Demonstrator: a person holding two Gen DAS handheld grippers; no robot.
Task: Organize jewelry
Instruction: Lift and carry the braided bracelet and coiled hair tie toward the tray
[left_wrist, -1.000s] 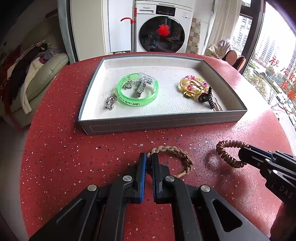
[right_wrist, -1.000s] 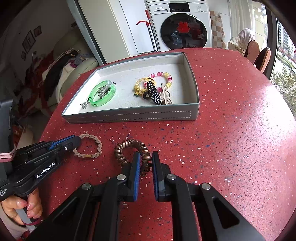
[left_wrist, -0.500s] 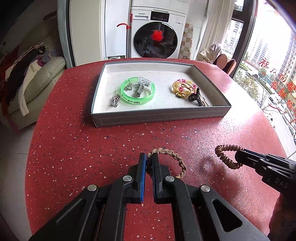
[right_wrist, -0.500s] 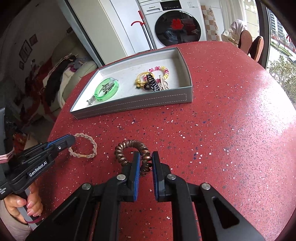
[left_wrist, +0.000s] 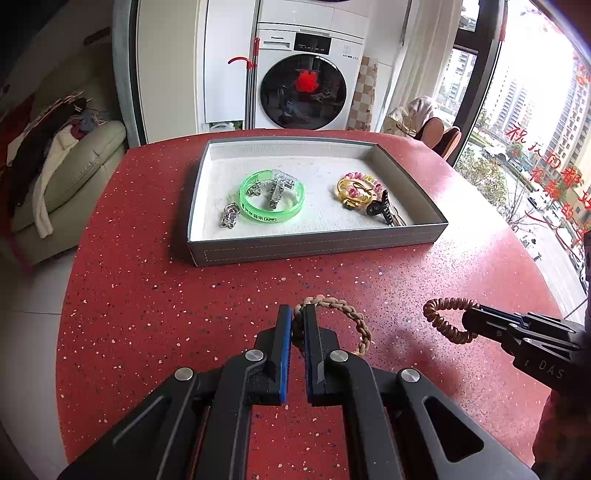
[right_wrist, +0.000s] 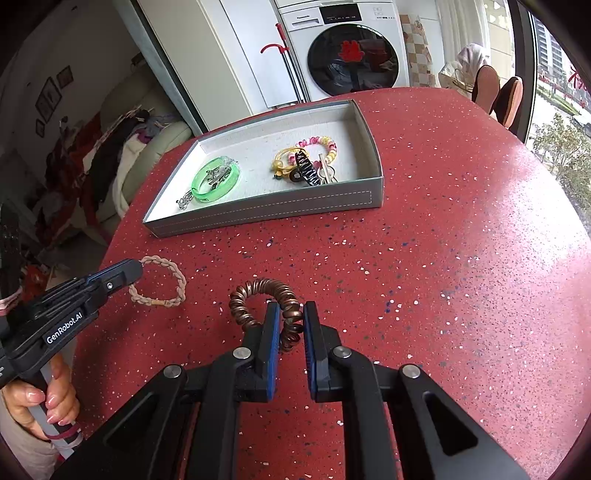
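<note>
My left gripper (left_wrist: 297, 314) is shut on a tan braided bracelet (left_wrist: 351, 314), held above the red speckled table; the right wrist view shows the same left gripper (right_wrist: 135, 269) and braided bracelet (right_wrist: 173, 273). My right gripper (right_wrist: 288, 314) is shut on a brown coiled hair tie (right_wrist: 258, 288); it shows as the right gripper (left_wrist: 467, 321) with the coiled tie (left_wrist: 439, 317) at the right of the left wrist view. Beyond both stands a grey tray (left_wrist: 314, 247) holding a green bangle (left_wrist: 271, 199), silver chain pieces (left_wrist: 229, 216), a yellow and pink beaded ring (left_wrist: 354, 186) and a black claw clip (left_wrist: 384, 208).
The round red table (right_wrist: 443, 240) curves away at left and right. A washing machine (left_wrist: 306, 85) and white cabinets stand behind it, a sofa with clothes (left_wrist: 55, 166) at the left, chairs (right_wrist: 495, 92) by the window. A person's hand (right_wrist: 48, 398) grips the left tool's handle.
Both grippers have risen and drawn back from the tray with their bands still held; the tray looks smaller and farther. The bracelet and the coiled tie are lifted off the table.
</note>
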